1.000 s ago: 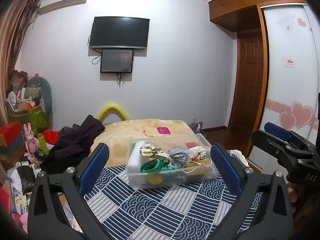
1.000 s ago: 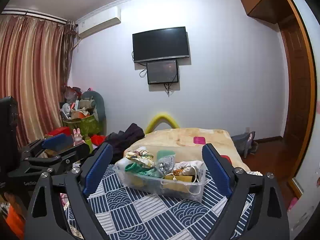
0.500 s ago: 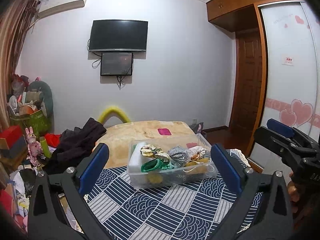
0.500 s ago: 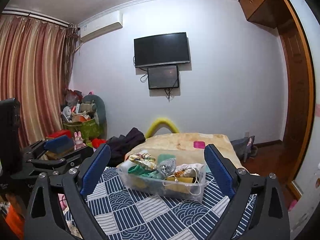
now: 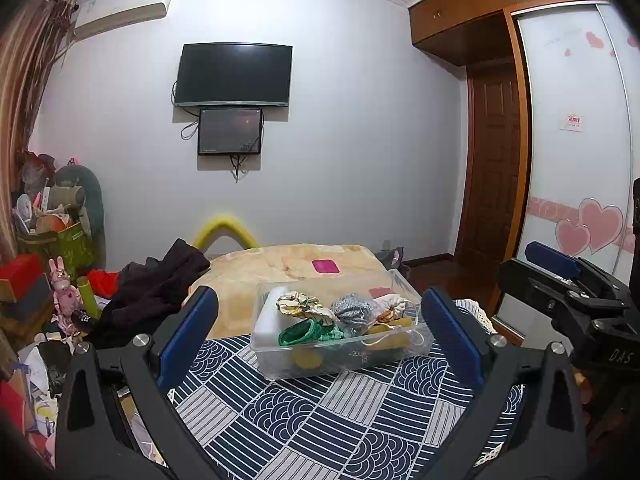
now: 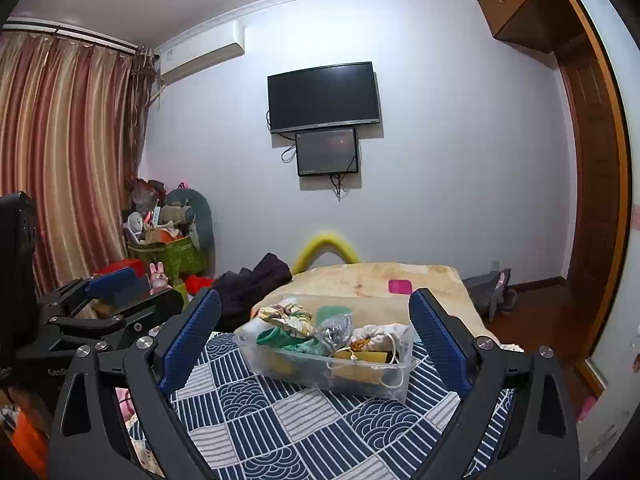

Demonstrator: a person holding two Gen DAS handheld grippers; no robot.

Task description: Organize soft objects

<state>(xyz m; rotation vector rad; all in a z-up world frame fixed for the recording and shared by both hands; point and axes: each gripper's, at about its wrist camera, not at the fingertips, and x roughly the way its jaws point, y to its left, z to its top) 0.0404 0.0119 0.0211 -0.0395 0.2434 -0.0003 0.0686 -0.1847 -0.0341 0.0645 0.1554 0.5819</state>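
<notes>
Soft objects [image 5: 320,316] heaped in clear bin [image 5: 416,344] (both claws spread, empty).

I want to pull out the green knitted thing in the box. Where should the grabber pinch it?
Pinch the raised rim of the green knitted piece, coming straight down from above. It lies low in the clear bin near the front wall, so a sideways reach would likely hit plastic. Its rim stands up as a fold that open fingers can straddle. The left gripper looks best lined up, I think.
</notes>
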